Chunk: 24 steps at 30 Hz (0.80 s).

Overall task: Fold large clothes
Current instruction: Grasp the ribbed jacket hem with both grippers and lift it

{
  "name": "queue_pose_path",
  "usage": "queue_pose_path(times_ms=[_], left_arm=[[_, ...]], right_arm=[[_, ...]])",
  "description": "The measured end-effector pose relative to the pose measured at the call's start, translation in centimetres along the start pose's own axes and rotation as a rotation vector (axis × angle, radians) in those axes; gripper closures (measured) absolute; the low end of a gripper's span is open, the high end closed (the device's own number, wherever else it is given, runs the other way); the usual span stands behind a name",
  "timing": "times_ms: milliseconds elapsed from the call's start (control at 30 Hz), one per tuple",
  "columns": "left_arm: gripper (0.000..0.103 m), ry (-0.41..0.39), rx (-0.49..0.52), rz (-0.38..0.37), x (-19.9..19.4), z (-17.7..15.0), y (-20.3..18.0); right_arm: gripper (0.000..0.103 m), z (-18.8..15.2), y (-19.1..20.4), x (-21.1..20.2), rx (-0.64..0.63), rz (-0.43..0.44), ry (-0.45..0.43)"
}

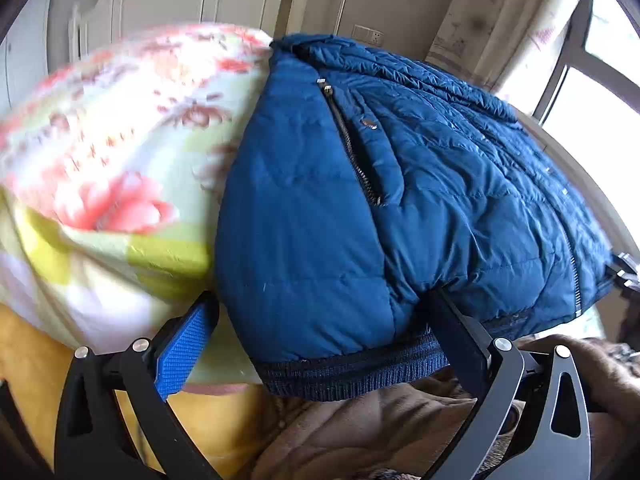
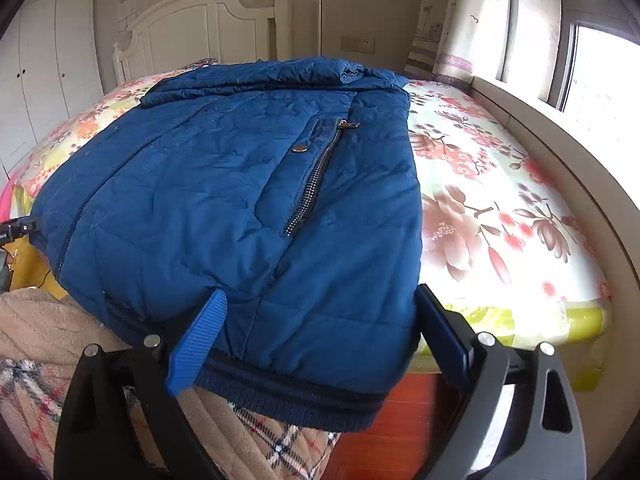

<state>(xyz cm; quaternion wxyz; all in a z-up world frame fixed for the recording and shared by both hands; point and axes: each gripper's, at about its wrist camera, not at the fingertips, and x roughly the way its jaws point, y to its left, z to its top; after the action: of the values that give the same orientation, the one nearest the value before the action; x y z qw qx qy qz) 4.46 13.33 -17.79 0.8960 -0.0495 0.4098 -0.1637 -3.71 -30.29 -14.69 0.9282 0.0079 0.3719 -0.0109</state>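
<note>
A blue quilted jacket (image 1: 400,184) lies flat on the floral bed sheet (image 1: 112,152), zipped, with its ribbed hem (image 1: 352,376) hanging over the near edge of the bed. My left gripper (image 1: 324,296) stands open and wide, its fingers astride the jacket's left hem corner; the blue pad (image 1: 184,352) sits just off the jacket's side. In the right wrist view the same jacket (image 2: 224,184) fills the middle. My right gripper (image 2: 320,291) is open and astride the right hem corner, one blue pad (image 2: 200,344) lying over the fabric.
A white headboard (image 2: 200,20) and wardrobe (image 2: 52,60) stand behind the bed. A window (image 2: 600,72) with a curtain (image 2: 472,20) and a ledge runs along the right. Beige plaid fabric (image 2: 80,360) lies below the hem, beside red wooden floor (image 2: 400,420).
</note>
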Motion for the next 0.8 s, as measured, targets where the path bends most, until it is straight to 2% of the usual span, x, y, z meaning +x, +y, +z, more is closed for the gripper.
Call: queue_pose_path(times_ms=[167, 200, 233, 267, 333, 367, 400, 433, 467, 533, 633, 700, 767, 800], left_arm=[[0.005, 0.003, 0.004, -0.019, 0.1, -0.2, -0.1], [0.01, -0.019, 0.029, -0.014, -0.2, -0.3, -0.5], [0.024, -0.037, 0.05, -0.029, -0.4, -0.4, -0.9], [0.027, -0.056, 0.072, -0.037, -0.6, -0.6, -1.3], [0.043, -0.071, 0.073, -0.055, -1.1, -0.8, -1.2], [0.047, -0.082, 0.051, -0.077, -1.5, -1.0, -0.8], [0.056, -0.088, 0.039, -0.085, -1.9, -1.2, -0.6], [0.072, -0.109, 0.053, -0.083, -2.6, -1.4, -0.8], [0.076, -0.131, 0.085, -0.073, -3.5, -1.5, -1.3], [0.077, -0.17, 0.175, -0.003, -5.3, -1.3, -3.3], [0.076, -0.164, 0.207, 0.029, -5.5, -0.4, -4.1], [0.073, -0.122, 0.22, 0.049, -4.1, 0.3, -4.4], [0.063, -0.112, 0.225, 0.066, -3.2, 0.8, -4.4], [0.046, -0.131, 0.211, 0.07, -3.0, 1.2, -4.1]], right_arm=[[0.003, -0.1, 0.0, 0.2, -0.005, -0.006, -0.013], [0.003, -0.2, 0.0, 0.2, -0.009, -0.008, -0.014], [0.004, -0.1, 0.0, 0.3, -0.014, -0.011, -0.015], [0.008, -0.2, 0.0, 0.1, -0.018, -0.007, -0.023], [0.028, -0.4, 0.3, -0.5, -0.03, 0.029, -0.05], [0.047, -0.5, 0.3, -0.9, -0.024, 0.04, -0.063], [0.059, -0.5, 0.3, -1.2, -0.02, 0.037, -0.071], [0.063, -0.5, 0.4, -1.6, -0.029, 0.041, -0.076], [0.067, -0.5, 0.6, -1.8, -0.043, 0.037, -0.08], [0.068, -0.3, 0.8, -1.8, -0.049, 0.03, -0.079], [0.065, -0.4, -0.1, -1.6, 0.001, 0.06, -0.082], [0.051, -0.5, -0.6, -1.3, 0.033, 0.067, -0.074], [0.044, -0.6, -0.8, -1.1, 0.048, 0.081, -0.077], [0.043, -0.5, -0.6, -1.1, 0.04, 0.076, -0.078]])
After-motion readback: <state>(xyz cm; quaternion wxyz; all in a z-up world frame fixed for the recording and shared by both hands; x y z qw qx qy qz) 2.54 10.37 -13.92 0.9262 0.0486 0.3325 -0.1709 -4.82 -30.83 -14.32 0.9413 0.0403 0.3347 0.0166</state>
